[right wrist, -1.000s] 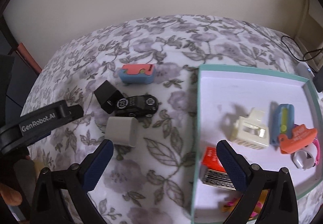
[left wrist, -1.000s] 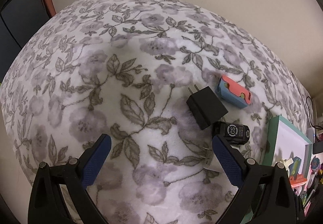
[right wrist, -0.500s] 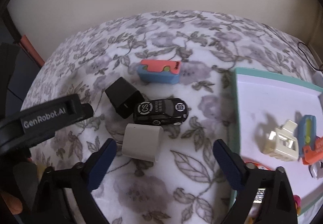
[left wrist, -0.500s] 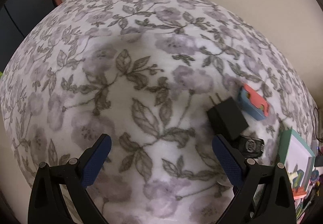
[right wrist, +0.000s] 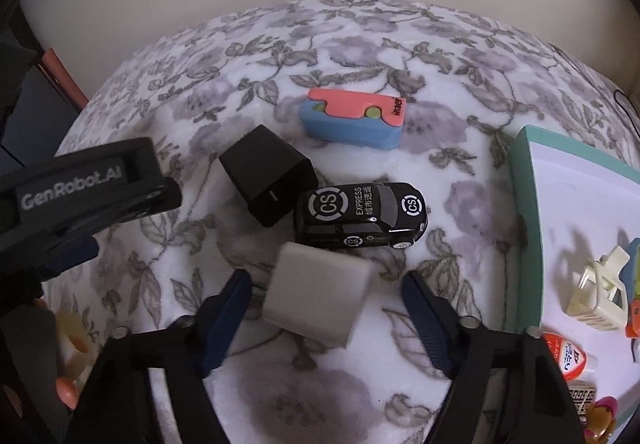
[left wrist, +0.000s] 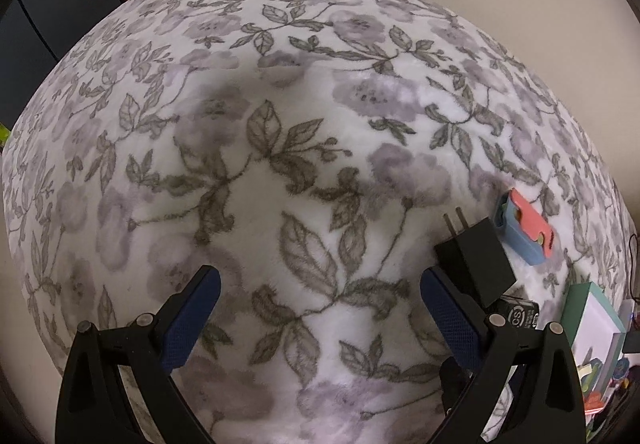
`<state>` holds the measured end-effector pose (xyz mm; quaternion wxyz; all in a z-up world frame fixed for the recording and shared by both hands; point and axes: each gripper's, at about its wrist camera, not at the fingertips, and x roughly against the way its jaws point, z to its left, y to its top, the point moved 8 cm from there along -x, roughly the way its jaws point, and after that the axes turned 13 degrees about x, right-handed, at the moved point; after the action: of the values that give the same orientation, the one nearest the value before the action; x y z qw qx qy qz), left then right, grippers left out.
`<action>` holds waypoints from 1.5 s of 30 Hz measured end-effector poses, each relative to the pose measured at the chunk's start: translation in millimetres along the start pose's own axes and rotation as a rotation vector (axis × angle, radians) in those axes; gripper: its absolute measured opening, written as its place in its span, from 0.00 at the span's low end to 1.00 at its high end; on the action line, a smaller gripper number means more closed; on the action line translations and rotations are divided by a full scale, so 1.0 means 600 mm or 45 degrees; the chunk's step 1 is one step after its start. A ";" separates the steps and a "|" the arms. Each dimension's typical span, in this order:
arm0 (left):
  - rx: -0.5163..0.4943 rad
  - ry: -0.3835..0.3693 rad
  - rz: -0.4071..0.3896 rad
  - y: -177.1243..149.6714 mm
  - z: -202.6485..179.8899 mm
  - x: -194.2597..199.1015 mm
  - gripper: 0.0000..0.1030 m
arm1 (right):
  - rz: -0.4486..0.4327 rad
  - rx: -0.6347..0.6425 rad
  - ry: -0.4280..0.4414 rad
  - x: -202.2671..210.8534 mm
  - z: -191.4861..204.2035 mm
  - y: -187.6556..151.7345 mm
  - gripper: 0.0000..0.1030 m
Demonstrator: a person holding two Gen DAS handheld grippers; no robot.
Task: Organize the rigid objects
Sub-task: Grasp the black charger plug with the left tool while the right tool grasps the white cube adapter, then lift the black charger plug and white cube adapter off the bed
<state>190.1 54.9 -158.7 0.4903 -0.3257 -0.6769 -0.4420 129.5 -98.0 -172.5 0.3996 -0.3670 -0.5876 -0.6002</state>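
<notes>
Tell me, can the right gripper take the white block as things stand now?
Probably yes. The right gripper is open, and the white block lies between its fingers, nothing between them. The toy car sits just behind.

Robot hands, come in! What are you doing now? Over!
Right gripper open, straddling the white block. Left gripper open, holding nothing. Toy car sits close behind the block. Green tray waits to the right.

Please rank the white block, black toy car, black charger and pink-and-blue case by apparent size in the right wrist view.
1. black toy car
2. white block, nearest the camera, so unsure
3. pink-and-blue case and black charger, alike
</notes>
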 end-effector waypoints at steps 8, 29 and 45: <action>-0.041 -0.061 -0.023 -0.001 -0.029 0.015 0.97 | 0.012 -0.040 0.007 0.009 -0.020 -0.005 0.64; -0.223 -0.164 -0.008 -0.033 -0.145 -0.013 0.97 | 0.011 -0.108 0.009 -0.015 -0.075 -0.058 0.63; -0.219 -0.223 0.048 -0.049 -0.156 -0.031 0.49 | 0.024 -0.087 0.018 -0.016 -0.074 -0.063 0.63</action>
<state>205.2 -42.6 -172.4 0.4078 -0.4167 -0.6703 -0.4591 100.5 -142.1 -198.6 0.3967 -0.3818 -0.5604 -0.6188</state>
